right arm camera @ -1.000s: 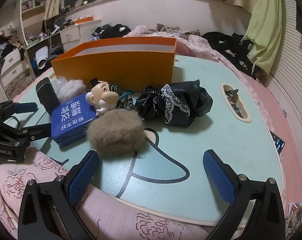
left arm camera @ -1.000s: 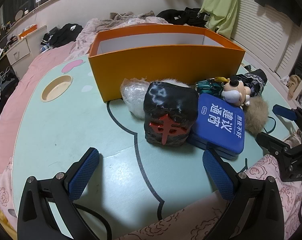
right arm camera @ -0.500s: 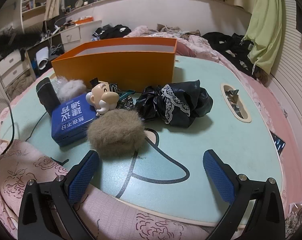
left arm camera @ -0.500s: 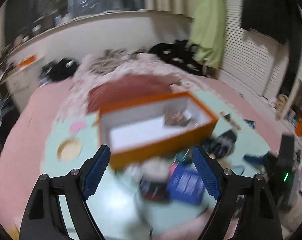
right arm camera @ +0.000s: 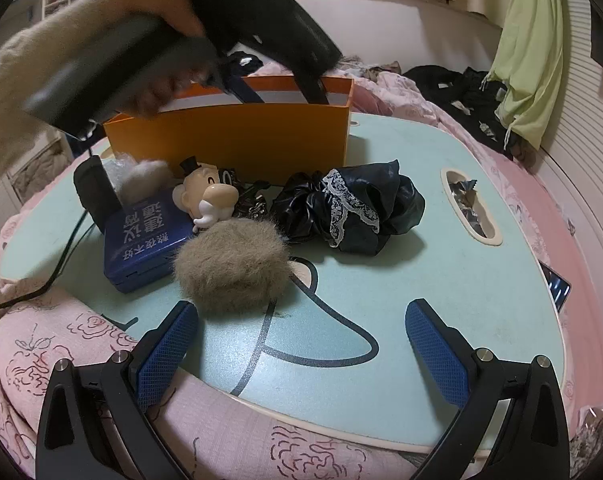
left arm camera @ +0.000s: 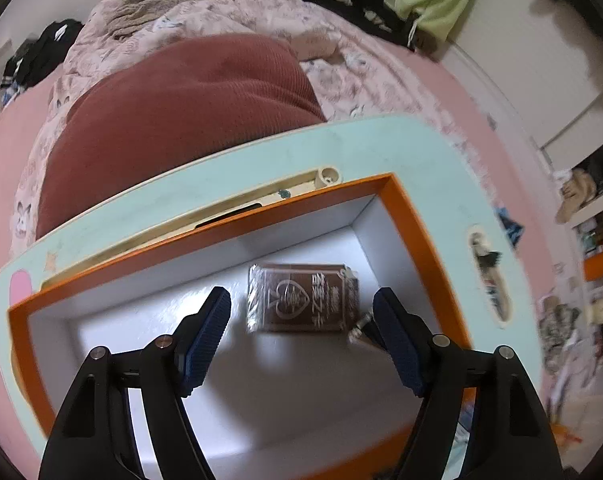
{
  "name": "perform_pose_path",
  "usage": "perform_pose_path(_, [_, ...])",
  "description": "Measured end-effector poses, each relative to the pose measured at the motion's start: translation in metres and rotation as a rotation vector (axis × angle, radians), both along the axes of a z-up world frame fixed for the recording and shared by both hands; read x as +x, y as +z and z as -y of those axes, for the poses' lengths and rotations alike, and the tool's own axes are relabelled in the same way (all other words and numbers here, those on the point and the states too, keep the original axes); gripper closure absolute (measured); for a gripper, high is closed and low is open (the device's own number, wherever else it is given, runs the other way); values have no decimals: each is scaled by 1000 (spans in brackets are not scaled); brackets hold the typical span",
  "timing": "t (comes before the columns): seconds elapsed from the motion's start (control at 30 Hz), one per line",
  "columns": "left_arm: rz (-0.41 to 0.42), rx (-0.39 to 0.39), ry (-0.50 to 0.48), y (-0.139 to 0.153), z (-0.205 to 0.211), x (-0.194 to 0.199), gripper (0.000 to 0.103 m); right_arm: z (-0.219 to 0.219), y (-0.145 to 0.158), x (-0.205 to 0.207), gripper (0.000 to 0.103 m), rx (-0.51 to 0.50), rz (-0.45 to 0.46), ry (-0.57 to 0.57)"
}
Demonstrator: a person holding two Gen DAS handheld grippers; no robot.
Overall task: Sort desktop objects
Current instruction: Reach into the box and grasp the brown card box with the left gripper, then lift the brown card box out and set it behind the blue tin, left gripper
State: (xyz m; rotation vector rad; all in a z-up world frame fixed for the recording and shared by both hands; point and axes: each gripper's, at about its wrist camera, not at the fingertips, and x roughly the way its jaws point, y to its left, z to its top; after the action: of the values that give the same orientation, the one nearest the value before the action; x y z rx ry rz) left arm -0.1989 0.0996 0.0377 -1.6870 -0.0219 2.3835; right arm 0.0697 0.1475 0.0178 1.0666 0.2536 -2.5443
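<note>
My left gripper (left arm camera: pixel 301 294) hangs over the orange box (left arm camera: pixel 405 200) and points down into it. Its jaws are closing, with nothing pressed between the pads. Below them, on the box's white floor, lies a brown wrapped packet (left arm camera: pixel 301 300). In the right wrist view a hand holds this gripper (right arm camera: pixel 279 90) above the box (right arm camera: pixel 229 140). My right gripper (right arm camera: pixel 301 312) stands open over the table's near edge, just short of a furry tan ball (right arm camera: pixel 229 264). Nothing is between its fingers.
In front of the box lie a blue case (right arm camera: pixel 145 240), a cartoon figurine (right arm camera: pixel 205 200), a black lace cloth (right arm camera: pixel 349 208), a black block (right arm camera: pixel 95 192) and white fluff (right arm camera: pixel 141 180). The mint table (right arm camera: pixel 421 280) rests on pink bedding. A dark-red cushion (left arm camera: pixel 181 112) lies behind it.
My left gripper left the table's front, swung up over the orange box and tipped down into it, its jaws narrowing. It and the hand now show in the right wrist view. The right gripper stayed still.
</note>
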Motion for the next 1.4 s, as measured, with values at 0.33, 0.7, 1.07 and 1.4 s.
perform_pose_path(0.33, [-37,-59,-73,-1,-2,5,46,-1,0,0,0,-1,-1,0])
perform_pose_path(0.7, [-344,164,-80,93,46,107,46,-3,-2,0,0,-1,-1,1])
perform_pose_path(1.07, [-283,229,-36,48,70,164,45,-3,-2,0,0,-2,-2,2])
perform_pose_path(1.4, [-362,319,128,45,116,212,23,-3,-2,0,0,-2,-2,2])
